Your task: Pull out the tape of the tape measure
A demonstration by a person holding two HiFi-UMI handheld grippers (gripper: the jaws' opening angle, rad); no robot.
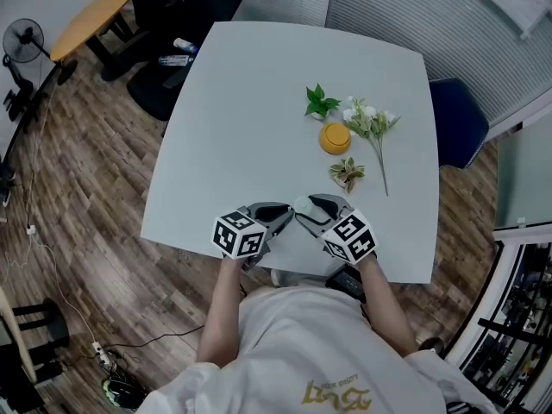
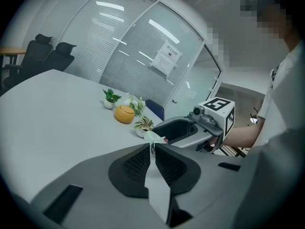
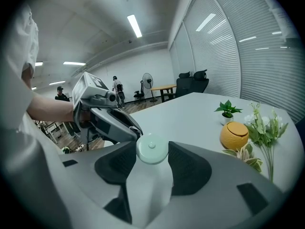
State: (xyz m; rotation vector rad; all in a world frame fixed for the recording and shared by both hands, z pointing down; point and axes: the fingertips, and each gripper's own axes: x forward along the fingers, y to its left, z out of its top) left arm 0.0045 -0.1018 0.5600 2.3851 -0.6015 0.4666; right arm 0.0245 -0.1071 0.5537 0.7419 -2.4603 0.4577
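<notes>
Far left: black office chairs (image 1: 177,28) stand on the wooden floor beyond the table's far-left corner.
Table: a pale grey square table with rounded corners (image 1: 241,119); both grippers are at its near edge.
Left tongs: the left gripper (image 1: 278,216) has its jaws narrowed almost together, and its dark ribbed pads (image 2: 138,163) pinch a thin pale tape tab (image 2: 152,146) at their tips.
Task's thing: a round pale-green plastic tape measure (image 3: 152,149) sits between the two grippers above the near edge of the table; the left gripper's tips meet its left rim.
Right tongs: the right gripper (image 1: 317,209) has its jaws wide, with one pad against each side of the tape measure's round case, holding it.
Right of centre, far to near: a small green potted plant (image 1: 320,102), an orange round lidded pot (image 1: 335,138) and a small pale-leaved potted plant (image 1: 348,174).
Further right: a sprig of white artificial flowers (image 1: 371,123) lies just beside the orange pot.
</notes>
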